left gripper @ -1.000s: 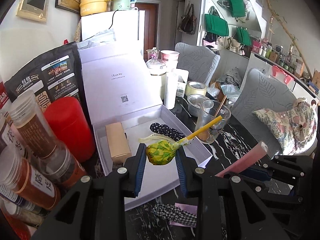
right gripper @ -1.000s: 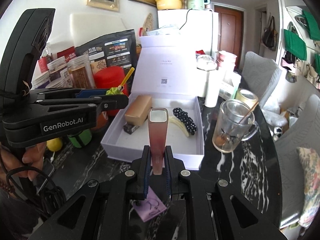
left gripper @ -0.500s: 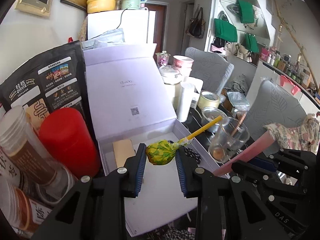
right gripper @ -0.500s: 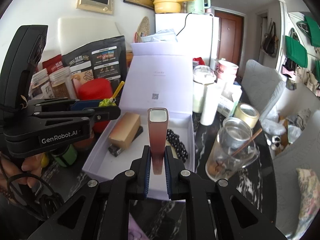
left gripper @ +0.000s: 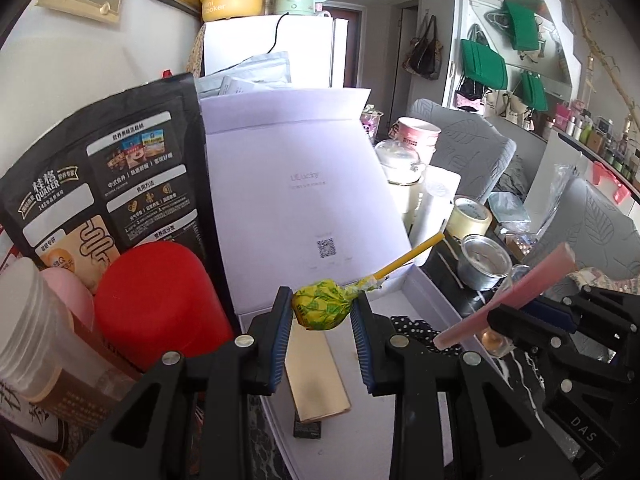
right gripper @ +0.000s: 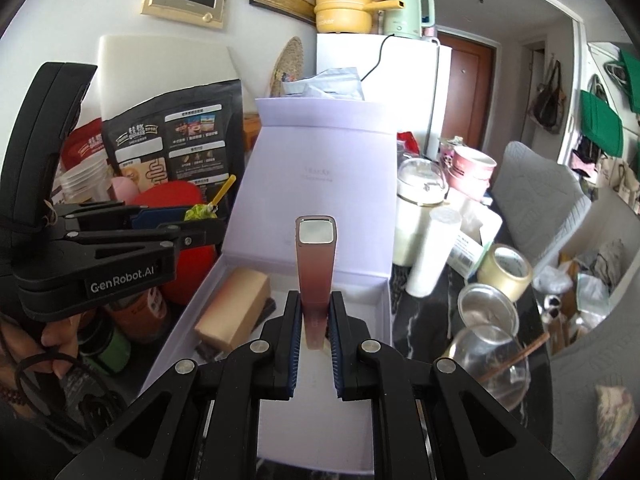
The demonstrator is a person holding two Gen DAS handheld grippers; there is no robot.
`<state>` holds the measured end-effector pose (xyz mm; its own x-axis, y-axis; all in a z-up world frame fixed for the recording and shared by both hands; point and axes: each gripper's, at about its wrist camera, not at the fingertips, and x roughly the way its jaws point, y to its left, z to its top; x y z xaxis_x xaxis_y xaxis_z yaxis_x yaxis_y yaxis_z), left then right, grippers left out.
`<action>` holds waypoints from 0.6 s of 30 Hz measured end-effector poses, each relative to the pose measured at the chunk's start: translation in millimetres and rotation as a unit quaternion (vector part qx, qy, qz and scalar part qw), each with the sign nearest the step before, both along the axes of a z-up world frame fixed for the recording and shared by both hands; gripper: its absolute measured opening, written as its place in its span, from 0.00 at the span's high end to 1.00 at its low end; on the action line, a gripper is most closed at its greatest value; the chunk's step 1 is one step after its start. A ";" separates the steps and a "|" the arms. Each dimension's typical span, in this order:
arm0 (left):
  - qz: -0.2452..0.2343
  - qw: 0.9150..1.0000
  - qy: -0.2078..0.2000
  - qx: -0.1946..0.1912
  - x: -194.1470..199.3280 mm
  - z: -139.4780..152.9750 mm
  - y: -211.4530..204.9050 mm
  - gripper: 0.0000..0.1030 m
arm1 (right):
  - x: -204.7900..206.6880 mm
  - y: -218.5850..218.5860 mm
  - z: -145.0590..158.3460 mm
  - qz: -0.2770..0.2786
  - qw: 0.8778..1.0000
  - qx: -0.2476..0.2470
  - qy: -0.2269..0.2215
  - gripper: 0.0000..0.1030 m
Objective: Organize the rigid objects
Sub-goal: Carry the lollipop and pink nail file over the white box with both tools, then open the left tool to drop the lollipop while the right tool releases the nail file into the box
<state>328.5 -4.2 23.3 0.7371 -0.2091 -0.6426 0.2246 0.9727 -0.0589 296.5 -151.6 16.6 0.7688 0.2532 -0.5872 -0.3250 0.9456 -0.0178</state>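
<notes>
Left wrist: lollipop (left gripper: 320, 311) stick points up-right, seemingly over box (left gripper: 436, 304).

Black plastic left gripper (left gripper: 322, 334), blue ribbed pads, silver screws; white "GenRobot.AI" lettering lower left; right gripper (right gripper: 314, 344) matching.

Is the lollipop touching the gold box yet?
Apart. The right wrist view shows the lollipop held in the left gripper well above the gold box lying in the tray.
</notes>
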 end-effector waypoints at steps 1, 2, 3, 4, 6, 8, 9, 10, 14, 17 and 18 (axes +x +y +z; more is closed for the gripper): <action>0.002 1.000 0.004 0.001 2.8 -3.3 1.2 0.72 | 3.8 0.3 -0.8 -0.001 1.000 0.002 0.001 0.87; 0.003 1.000 0.010 0.003 6.2 -6.8 2.0 0.72 | 8.1 0.9 -2.2 -0.003 1.000 0.004 0.001 0.87; 0.005 1.000 0.016 0.003 10.0 -10.8 2.9 0.72 | 12.2 1.1 -3.5 -0.004 1.000 0.005 0.002 0.87; 0.006 1.000 0.020 0.003 11.9 -13.3 3.2 0.72 | 17.0 1.0 -4.6 -0.006 1.000 0.008 0.003 0.87; 0.008 0.999 0.032 0.002 16.9 -20.6 4.0 0.72 | 25.4 0.5 -6.2 -0.009 1.000 0.010 0.004 0.87; 0.005 0.999 0.044 0.005 21.5 -28.7 1.7 0.72 | 33.9 -0.8 -8.5 -0.014 1.000 0.009 0.006 0.87; 0.005 0.999 0.049 0.006 22.6 -31.4 0.5 0.72 | 36.5 -2.0 -9.6 -0.017 1.000 0.011 0.007 0.87; 0.004 0.999 0.053 0.008 24.2 -35.0 -1.0 0.72 | 38.9 -3.3 -11.2 -0.019 1.000 0.014 0.007 0.87; 0.002 0.997 0.071 0.012 29.2 -45.5 -4.3 0.72 | 47.4 -7.0 -19.4 -0.028 0.999 0.012 0.015 0.87; 0.001 0.997 0.081 0.018 31.7 -53.0 -6.8 0.72 | 53.1 -10.4 -27.6 -0.031 0.999 0.016 0.028 0.87; 0.001 0.996 0.083 0.021 32.7 -54.9 -7.3 0.72 | 55.0 -11.3 -29.8 -0.034 0.999 0.015 0.031 0.87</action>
<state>361.2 -11.5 -31.6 0.6210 -0.1775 -0.7634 0.2135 0.9755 -0.0531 351.5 -162.9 -13.2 0.7469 0.2201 -0.6275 -0.2594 0.9653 0.0297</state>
